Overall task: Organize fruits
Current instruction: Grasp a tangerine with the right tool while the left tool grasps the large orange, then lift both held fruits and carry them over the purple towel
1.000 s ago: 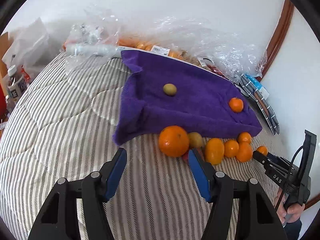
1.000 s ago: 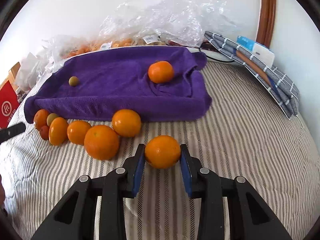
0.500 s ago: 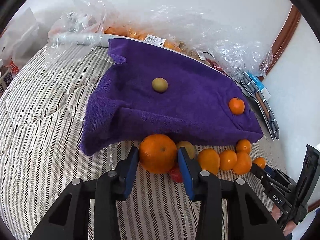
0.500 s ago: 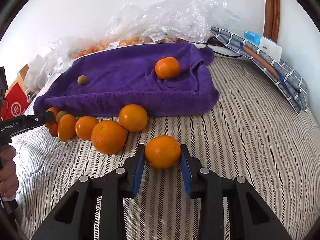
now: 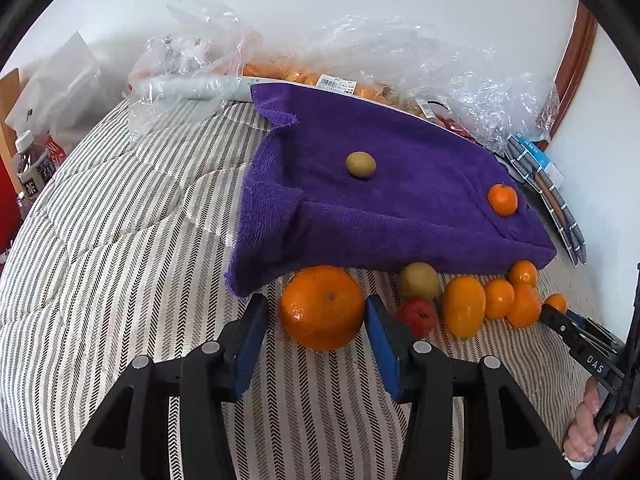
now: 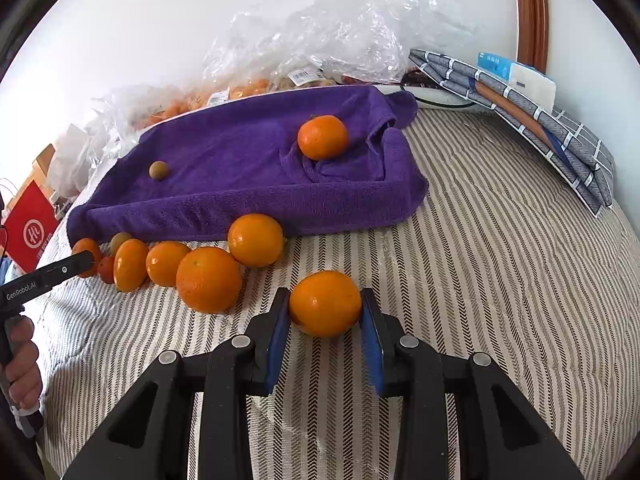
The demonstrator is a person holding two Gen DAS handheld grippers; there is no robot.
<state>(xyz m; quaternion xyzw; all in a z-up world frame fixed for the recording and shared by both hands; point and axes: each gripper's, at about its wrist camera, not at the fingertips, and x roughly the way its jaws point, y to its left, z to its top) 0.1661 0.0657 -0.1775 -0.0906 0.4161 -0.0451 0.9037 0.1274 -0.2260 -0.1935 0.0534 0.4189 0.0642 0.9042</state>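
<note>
Biggest risk at the left gripper (image 5: 316, 316): jaws opening around the big orange (image 5: 322, 307), left pad clear of the skin, right pad at most grazing it, so no grip yet. Could roll off across the soft striped bed (image 5: 120, 280), or knock the red fruit (image 5: 417, 317) and green fruit (image 5: 418, 281) just beside it. Next, the right gripper (image 6: 325, 312): clamped tight on an orange (image 6: 325, 303) at the bed surface; likely to bruise if squeezed harder, or to slip if swung fast. Row of oranges (image 6: 208, 278) crowds the towel (image 6: 248, 152) front edge, so easy to clip on the way over. Towel holds only one orange (image 6: 322, 137) and a small green fruit (image 6: 158, 170), with plenty of bare room between. Bed right of the row lies open; plastic bags (image 6: 340, 32) hem the far side.
</note>
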